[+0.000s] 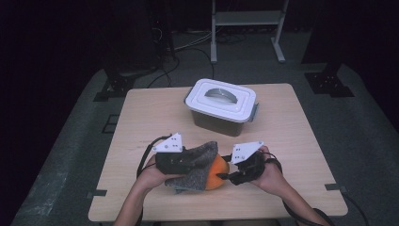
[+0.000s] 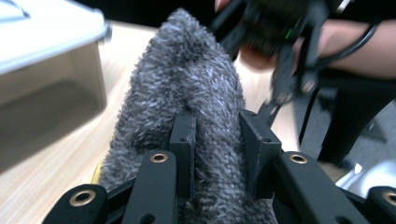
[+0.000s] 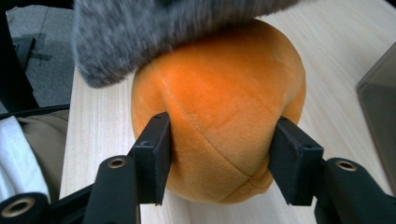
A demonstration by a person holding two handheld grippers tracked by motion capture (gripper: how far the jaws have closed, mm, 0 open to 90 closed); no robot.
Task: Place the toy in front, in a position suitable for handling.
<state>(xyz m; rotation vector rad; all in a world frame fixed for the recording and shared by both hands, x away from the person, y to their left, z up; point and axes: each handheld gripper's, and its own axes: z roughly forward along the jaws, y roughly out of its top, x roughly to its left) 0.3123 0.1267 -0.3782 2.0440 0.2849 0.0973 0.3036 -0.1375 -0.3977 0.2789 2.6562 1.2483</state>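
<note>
Right gripper view: right claw clamps orange plush ball; left claw pinches grey cloth.

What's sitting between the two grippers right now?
Between the left gripper and the right gripper in the high view lie the grey fuzzy cloth, pinched by the left, and an orange plush ball, squeezed by the right.

left claw clamped, right claw gripping
</note>
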